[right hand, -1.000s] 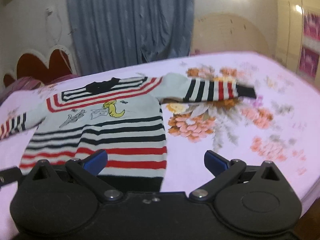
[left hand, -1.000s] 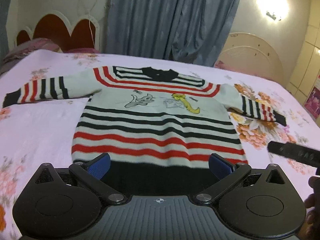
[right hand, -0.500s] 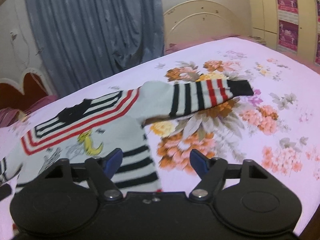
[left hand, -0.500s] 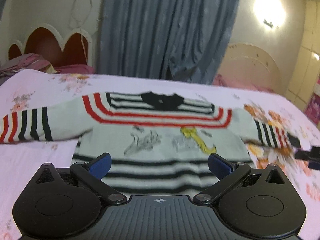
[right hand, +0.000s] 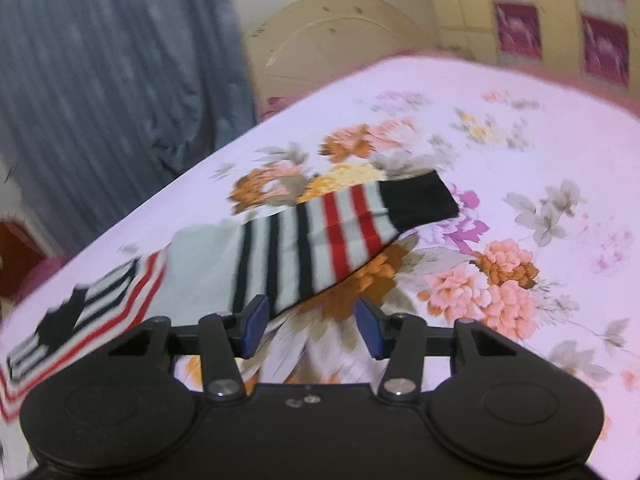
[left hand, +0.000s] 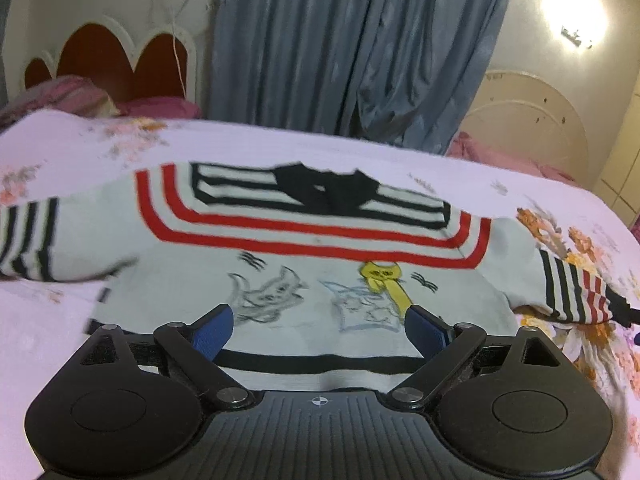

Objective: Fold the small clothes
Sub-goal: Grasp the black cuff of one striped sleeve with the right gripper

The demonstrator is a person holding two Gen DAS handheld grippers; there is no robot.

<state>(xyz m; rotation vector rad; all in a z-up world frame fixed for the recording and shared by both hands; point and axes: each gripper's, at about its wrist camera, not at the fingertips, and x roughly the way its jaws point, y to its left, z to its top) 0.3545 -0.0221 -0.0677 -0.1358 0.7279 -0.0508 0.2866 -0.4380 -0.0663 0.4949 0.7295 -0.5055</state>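
Observation:
A small white sweater [left hand: 304,272] with red and black stripes and cartoon prints lies flat on the bed, sleeves spread out. My left gripper [left hand: 318,330] is open and empty, hovering over the sweater's chest below the prints. In the right wrist view the sweater's right sleeve [right hand: 320,236], striped with a black cuff, lies across the floral sheet. My right gripper [right hand: 312,326] is open and empty just in front of the sleeve's near edge, with its left fingertip [right hand: 254,320] at the fabric.
The bed is covered by a pink floral sheet [right hand: 520,280]. A blue curtain [left hand: 352,48] and a scalloped headboard [left hand: 108,60] stand behind it. Pink pillows [left hand: 80,96] lie at the far left. A cream cupboard [right hand: 560,20] stands beyond the bed's right side.
Both grippers have moved forward over the sweater. The left went from the hem to the chest. The right swung right toward the sleeve and its jaws narrowed somewhat.

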